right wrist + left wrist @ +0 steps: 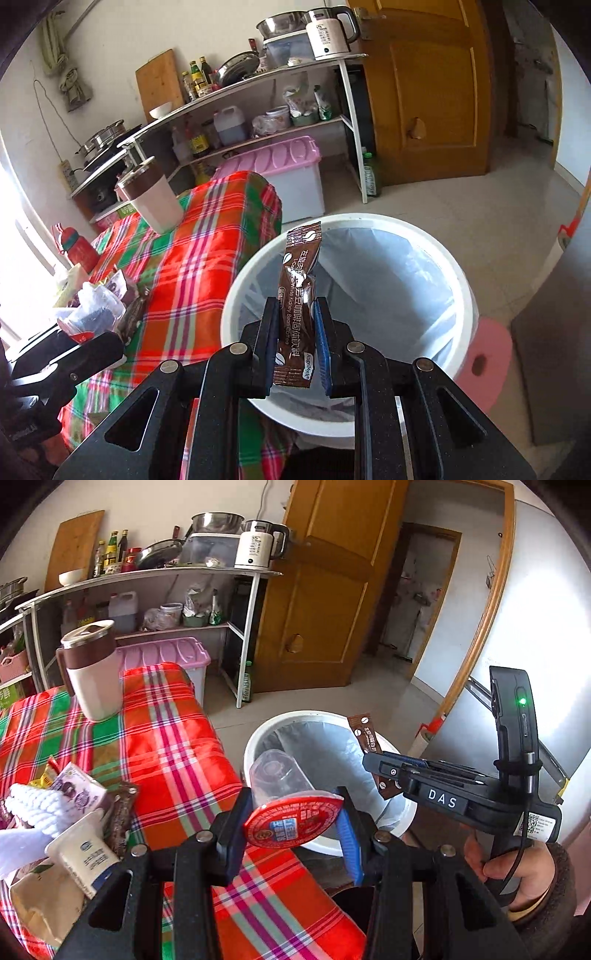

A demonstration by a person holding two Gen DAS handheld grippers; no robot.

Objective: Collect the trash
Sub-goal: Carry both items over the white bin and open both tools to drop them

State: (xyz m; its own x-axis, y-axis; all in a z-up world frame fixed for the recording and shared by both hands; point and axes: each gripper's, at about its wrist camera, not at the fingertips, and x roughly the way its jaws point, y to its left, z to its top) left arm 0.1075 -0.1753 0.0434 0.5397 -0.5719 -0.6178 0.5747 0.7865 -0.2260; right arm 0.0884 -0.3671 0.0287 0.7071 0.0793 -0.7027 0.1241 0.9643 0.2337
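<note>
My left gripper (295, 823) is shut on a clear plastic cup with a red foil lid (284, 797), held at the table edge next to the white trash bin (255, 738). My right gripper (295, 332) is shut on a brown coffee sachet (297, 295), held upright over the near rim of the bin (469, 295), which is lined with a pale bag. The right gripper (380, 768) with the sachet (369, 734) also shows in the left wrist view, over the bin's right side. More trash lies on the plaid tablecloth: a yogurt cup (85, 853), a purple carton (77, 786), wrappers (122, 819).
A brown and cream mug (92, 668) stands on the plaid table (177, 738). A pink-lidded storage box (284, 173) and a metal shelf with kitchenware (258, 96) stand behind. A pink stool (491, 354) sits right of the bin. A red bottle (77, 247) stands at the table's far left.
</note>
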